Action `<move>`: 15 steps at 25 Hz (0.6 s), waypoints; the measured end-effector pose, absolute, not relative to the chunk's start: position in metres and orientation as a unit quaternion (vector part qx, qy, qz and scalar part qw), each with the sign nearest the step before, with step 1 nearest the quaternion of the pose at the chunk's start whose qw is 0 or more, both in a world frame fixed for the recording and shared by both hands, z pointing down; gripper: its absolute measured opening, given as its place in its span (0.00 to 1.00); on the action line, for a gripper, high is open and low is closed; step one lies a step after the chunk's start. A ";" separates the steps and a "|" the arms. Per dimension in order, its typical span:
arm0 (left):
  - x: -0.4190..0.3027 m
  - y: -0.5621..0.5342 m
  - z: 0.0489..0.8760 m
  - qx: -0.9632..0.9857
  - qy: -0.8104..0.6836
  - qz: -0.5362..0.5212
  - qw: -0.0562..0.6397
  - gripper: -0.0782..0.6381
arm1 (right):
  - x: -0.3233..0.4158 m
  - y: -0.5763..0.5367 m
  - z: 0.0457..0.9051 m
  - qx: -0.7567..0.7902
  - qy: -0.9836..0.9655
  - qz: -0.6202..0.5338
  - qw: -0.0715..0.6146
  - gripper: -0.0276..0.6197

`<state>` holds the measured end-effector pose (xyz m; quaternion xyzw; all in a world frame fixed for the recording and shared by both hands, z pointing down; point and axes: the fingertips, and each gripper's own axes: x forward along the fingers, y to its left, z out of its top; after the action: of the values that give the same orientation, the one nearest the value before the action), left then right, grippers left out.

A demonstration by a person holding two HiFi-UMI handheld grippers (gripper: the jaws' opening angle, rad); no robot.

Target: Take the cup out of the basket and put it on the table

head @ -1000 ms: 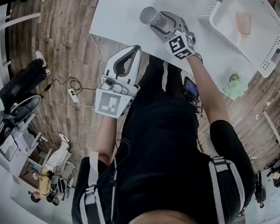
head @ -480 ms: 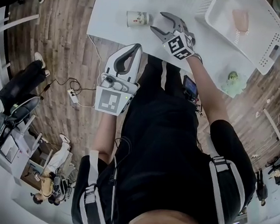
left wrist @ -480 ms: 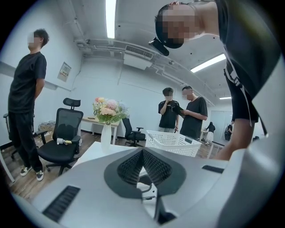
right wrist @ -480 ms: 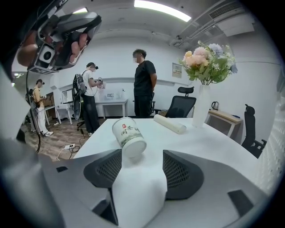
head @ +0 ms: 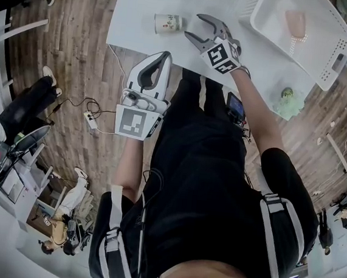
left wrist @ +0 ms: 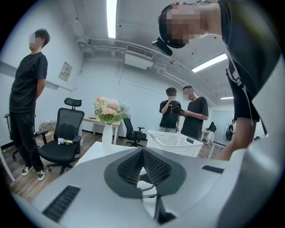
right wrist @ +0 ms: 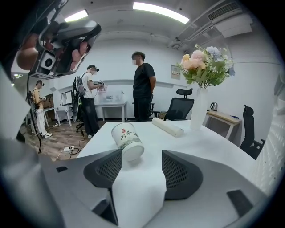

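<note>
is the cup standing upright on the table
No, the cup lies on its side on the table, ahead of the open right tongs.

A vase [right wrist: 199,111] of pale flowers stands near a white roll [right wrist: 167,127] lying flat. Behind them are a person in black [right wrist: 143,87] and an office chair [right wrist: 180,109] — a power strip [head: 90,119] lies on the wooden floor [head: 80,34].

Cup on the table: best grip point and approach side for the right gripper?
Likely mid-body. The cup lies on its side, one end roughly facing the open right gripper, so come along its axis from that end, jaws spanning the round wall.
</note>
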<state>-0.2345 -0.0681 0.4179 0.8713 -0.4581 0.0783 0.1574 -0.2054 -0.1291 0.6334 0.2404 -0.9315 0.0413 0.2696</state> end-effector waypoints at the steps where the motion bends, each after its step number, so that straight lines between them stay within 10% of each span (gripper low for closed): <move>1: -0.234 -0.068 0.419 0.871 -0.458 0.083 0.155 0.13 | -0.205 -0.128 0.633 0.240 -0.932 0.041 0.269 0.48; 15: -0.231 -0.066 0.400 0.878 -0.455 0.053 0.135 0.14 | -0.206 -0.117 0.616 0.246 -0.933 0.031 0.262 0.48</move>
<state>-0.2312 -0.0657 0.3999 0.8784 -0.4553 0.0534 0.1349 -0.2060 -0.1168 0.6157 0.2456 -0.9327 0.0312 0.2624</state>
